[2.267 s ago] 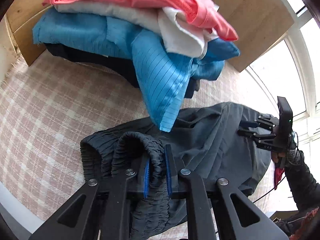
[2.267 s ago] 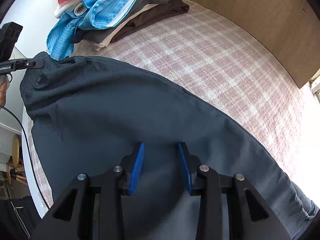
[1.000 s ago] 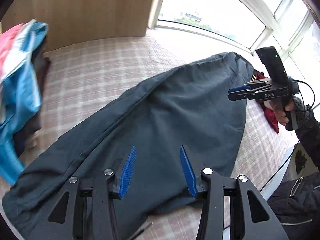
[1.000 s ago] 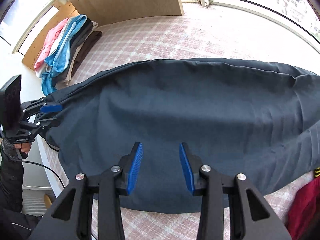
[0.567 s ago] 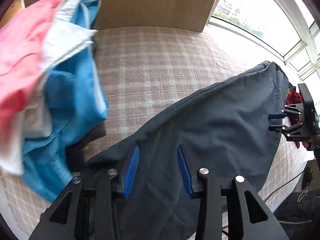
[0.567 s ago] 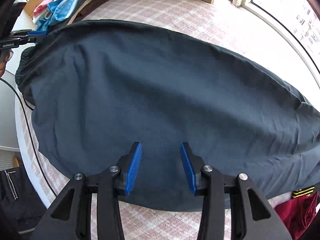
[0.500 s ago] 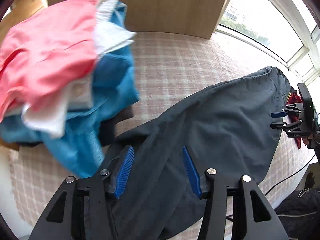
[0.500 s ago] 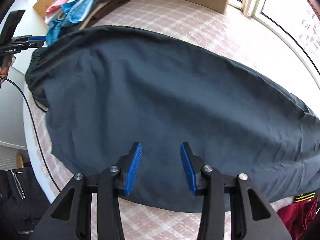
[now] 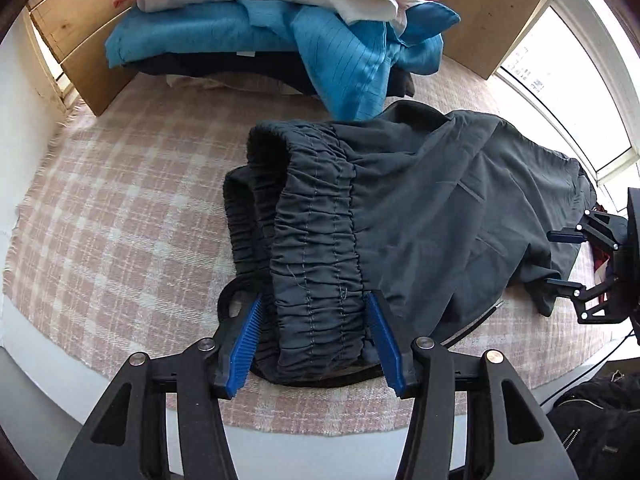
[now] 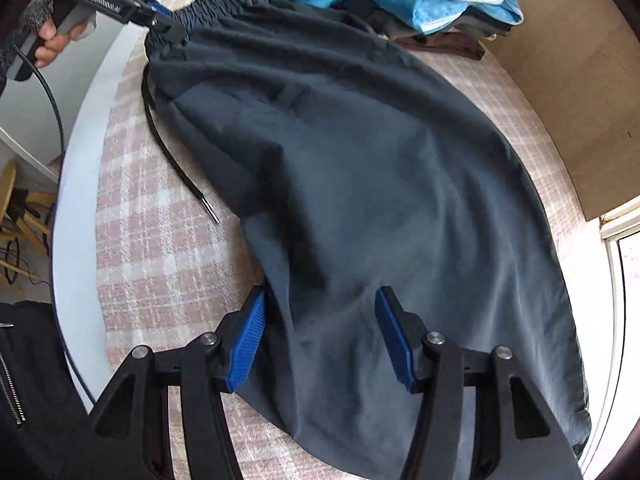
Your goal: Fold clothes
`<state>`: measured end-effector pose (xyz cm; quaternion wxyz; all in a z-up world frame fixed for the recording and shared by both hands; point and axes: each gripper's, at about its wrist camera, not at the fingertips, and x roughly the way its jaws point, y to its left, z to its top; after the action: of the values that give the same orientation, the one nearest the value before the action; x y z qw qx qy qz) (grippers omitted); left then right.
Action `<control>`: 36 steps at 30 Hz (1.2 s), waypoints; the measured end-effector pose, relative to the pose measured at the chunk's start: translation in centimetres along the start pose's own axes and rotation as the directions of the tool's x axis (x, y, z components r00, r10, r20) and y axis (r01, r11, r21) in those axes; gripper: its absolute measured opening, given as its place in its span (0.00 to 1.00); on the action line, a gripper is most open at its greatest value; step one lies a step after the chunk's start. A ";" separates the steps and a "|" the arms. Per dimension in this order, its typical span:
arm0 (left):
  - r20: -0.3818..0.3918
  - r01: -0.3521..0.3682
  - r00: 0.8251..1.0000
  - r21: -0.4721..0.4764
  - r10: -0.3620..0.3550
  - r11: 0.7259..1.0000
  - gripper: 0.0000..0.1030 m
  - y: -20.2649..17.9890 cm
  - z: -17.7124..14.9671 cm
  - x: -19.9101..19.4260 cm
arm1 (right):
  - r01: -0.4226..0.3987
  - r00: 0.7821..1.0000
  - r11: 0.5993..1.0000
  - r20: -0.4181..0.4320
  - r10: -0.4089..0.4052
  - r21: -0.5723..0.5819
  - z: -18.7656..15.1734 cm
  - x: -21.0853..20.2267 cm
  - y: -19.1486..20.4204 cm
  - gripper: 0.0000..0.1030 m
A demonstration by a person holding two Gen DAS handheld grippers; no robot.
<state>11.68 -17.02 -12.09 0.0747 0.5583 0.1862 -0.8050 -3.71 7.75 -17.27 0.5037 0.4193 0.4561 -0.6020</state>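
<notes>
A pair of dark grey fabric trousers [image 10: 360,184] is laid along the pink checked blanket [image 9: 120,216], beside a stack of folded clothes [image 9: 280,28]; no fold is yet made. The elastic waistband [image 9: 316,256] is straddled by the closing left gripper [image 9: 316,344], apparently unpinched, while the just-widened right gripper [image 10: 320,336] is spread over a leg.

Black left gripper [image 9: 316,340], right gripper [image 10: 326,344]: ribbed blue pads, silver screws; black cable [image 10: 48,92].
</notes>
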 end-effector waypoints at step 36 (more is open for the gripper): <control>-0.011 -0.080 0.996 0.387 0.091 0.919 0.55 -0.2 8.0 0.4 | 0.045 0.989 0.948 0.147 0.002 -0.316 9.7 -0.8 -11.7 0.64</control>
<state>4.52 -19.92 -9.95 -0.0043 0.5811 0.0008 -0.8138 -15.59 -0.59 -12.73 0.5901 0.2825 0.5140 -0.5548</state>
